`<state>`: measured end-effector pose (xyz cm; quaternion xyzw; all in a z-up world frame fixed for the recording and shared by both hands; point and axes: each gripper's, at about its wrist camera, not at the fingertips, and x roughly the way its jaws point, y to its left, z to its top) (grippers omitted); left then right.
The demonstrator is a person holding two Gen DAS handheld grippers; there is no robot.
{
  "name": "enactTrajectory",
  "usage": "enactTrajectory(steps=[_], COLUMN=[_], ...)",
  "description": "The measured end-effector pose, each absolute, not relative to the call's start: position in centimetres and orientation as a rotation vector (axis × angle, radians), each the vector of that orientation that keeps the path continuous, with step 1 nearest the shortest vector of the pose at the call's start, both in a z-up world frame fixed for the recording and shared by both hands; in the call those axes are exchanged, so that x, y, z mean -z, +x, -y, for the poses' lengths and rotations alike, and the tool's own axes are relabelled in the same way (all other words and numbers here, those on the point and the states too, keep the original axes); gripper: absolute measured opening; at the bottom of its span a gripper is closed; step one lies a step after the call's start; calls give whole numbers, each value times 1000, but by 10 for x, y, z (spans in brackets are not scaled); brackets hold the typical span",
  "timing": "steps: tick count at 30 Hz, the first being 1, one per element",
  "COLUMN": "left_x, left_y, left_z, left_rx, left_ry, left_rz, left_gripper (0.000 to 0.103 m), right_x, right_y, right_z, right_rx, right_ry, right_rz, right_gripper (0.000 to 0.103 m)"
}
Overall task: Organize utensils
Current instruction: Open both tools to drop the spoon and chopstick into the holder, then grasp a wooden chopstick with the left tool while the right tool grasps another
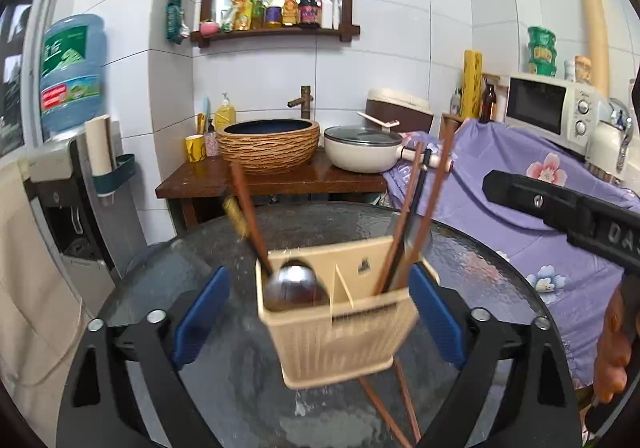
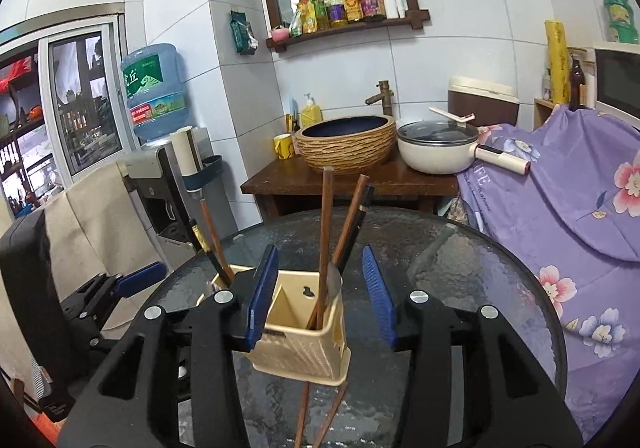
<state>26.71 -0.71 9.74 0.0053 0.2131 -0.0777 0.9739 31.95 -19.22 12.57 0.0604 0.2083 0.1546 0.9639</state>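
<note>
A beige two-compartment utensil holder (image 1: 340, 332) stands on the round dark glass table (image 1: 480, 260). Its left compartment holds a metal spoon (image 1: 294, 286) and a brown chopstick (image 1: 250, 212). Its right compartment holds several brown and black chopsticks (image 1: 420, 208). My left gripper (image 1: 318, 322) is open, its blue pads (image 1: 200, 320) on either side of the holder, not touching. My right gripper (image 2: 320, 300) is open above the holder (image 2: 300, 344), around the upright chopsticks (image 2: 326, 232). Brown reflections of chopsticks show in the glass below the holder (image 2: 304, 412).
Behind the table stands a wooden counter (image 1: 200, 184) with a woven basin (image 1: 270, 144) and a white lidded pot (image 1: 360, 148). A purple floral cloth (image 1: 520, 216) covers furniture at right, with a microwave (image 1: 552, 108). A water dispenser (image 1: 72, 76) stands at left.
</note>
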Motion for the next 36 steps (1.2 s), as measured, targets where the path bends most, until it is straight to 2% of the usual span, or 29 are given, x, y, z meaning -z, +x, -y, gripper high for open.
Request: enactTrajectory(steps=[3, 7, 10, 13, 18, 23, 28, 32, 36], left_x=[-70, -20, 12, 35, 44, 46, 48, 50, 52], left_y=[252, 252, 257, 257, 253, 252, 252, 256, 259], left_z=[5, 8, 6, 8, 9, 11, 11, 15, 24], left_rx=[168, 150, 172, 186, 191, 180, 173, 183, 210], left_ry=[-1, 17, -41, -50, -63, -56, -48, -39, -40], left_rz=[-481, -624, -740, -809, -823, -830, -844, -856, -872], left_gripper=[92, 90, 70, 62, 61, 61, 61, 61, 61], right_x=[-104, -56, -19, 20, 53, 63, 67, 66, 66], right_y=[301, 301, 313, 327, 339, 348, 348, 344, 338], right_z=[191, 188, 192, 192, 182, 165, 153, 146, 152], right_rx=[-309, -298, -294, -277, -266, -222, -173, -188, -207], right_ry=[85, 62, 109, 135, 168, 136, 64, 22, 62], right_rz=[-438, -560, -682, -805, -913, -938, -926, -931, -944], right_gripper=[50, 49, 50, 50, 48, 37, 33, 15, 12])
